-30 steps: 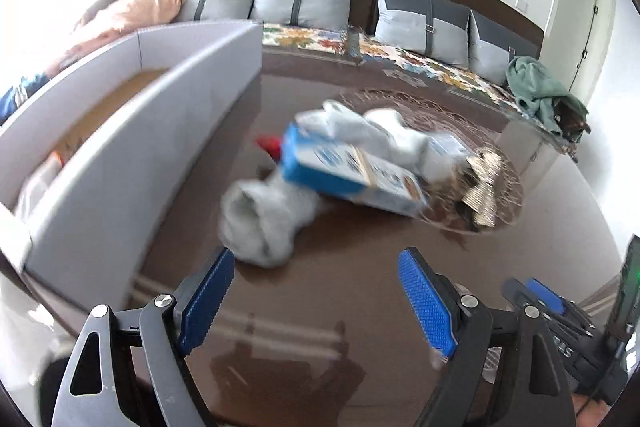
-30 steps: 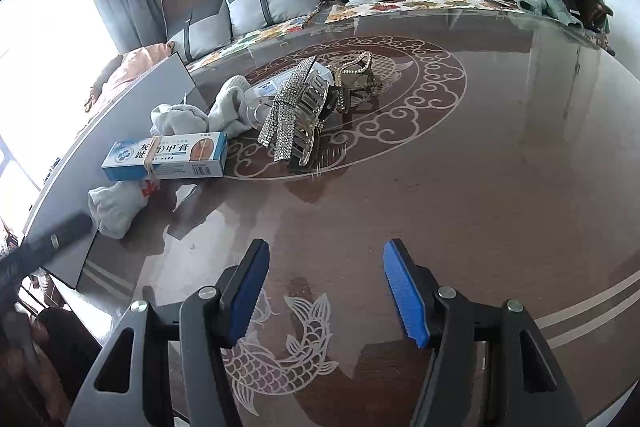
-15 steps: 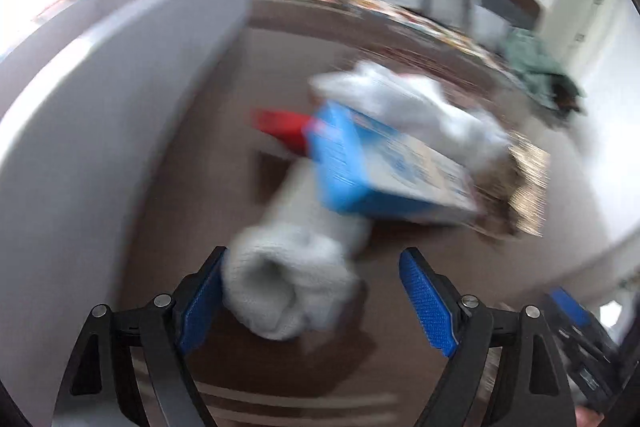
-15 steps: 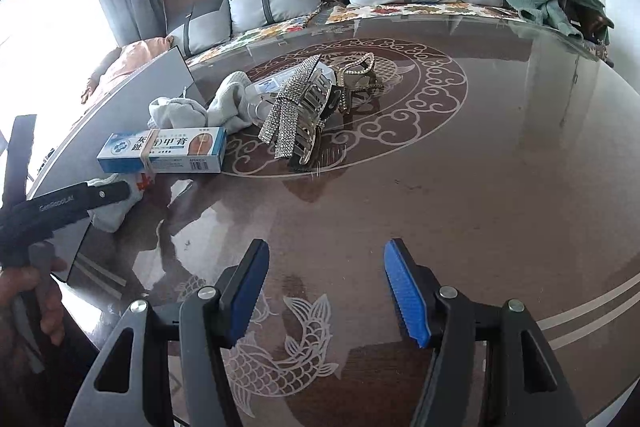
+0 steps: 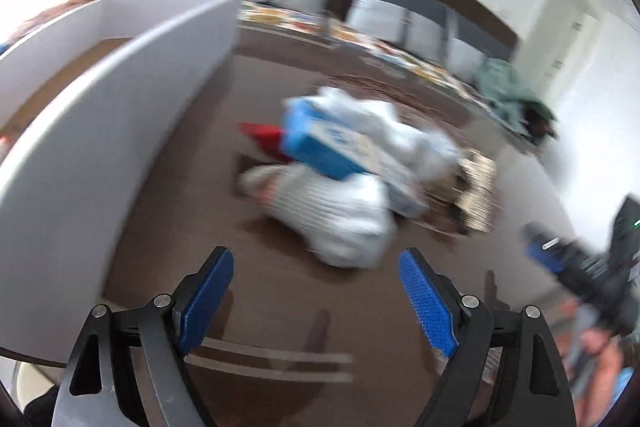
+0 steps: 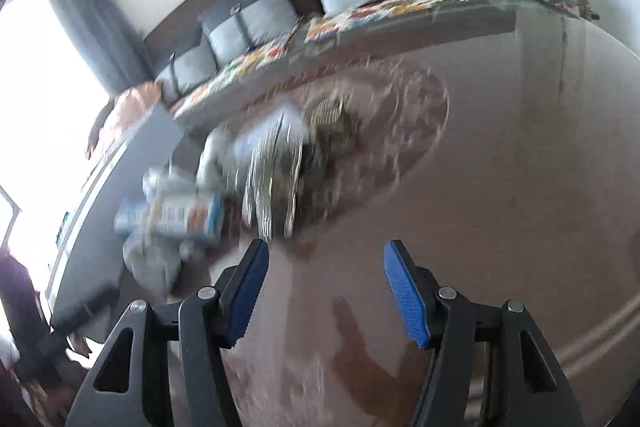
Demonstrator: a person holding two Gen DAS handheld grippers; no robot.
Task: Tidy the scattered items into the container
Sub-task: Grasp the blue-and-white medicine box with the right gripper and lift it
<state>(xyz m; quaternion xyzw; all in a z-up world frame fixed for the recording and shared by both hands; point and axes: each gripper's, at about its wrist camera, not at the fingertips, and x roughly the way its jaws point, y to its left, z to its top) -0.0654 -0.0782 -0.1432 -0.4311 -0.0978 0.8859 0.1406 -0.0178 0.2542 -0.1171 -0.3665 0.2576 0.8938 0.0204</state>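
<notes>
On the left stood the grey box (image 5: 120, 131), open-topped; its brown floor showed, but blur hid whatever lay inside. To its right, on the brown table (image 5: 280, 315), the scattered things sat in one heap: a white sock (image 5: 340, 219) nearest, a blue carton (image 5: 324, 147) lying across it, a red item (image 5: 260, 133) at the far-left edge, more white cloth (image 5: 384, 123) behind, and glittery hair clips (image 6: 276, 179) furthest right. The left gripper (image 5: 316, 291) hung just short of the sock, jaws apart and empty. The right gripper (image 6: 324, 287) stood nearer, over bare table, jaws likewise apart and empty. Judged step: the approach to a pick. The next move called for advancing over the sock, closing, and carrying left.
</notes>
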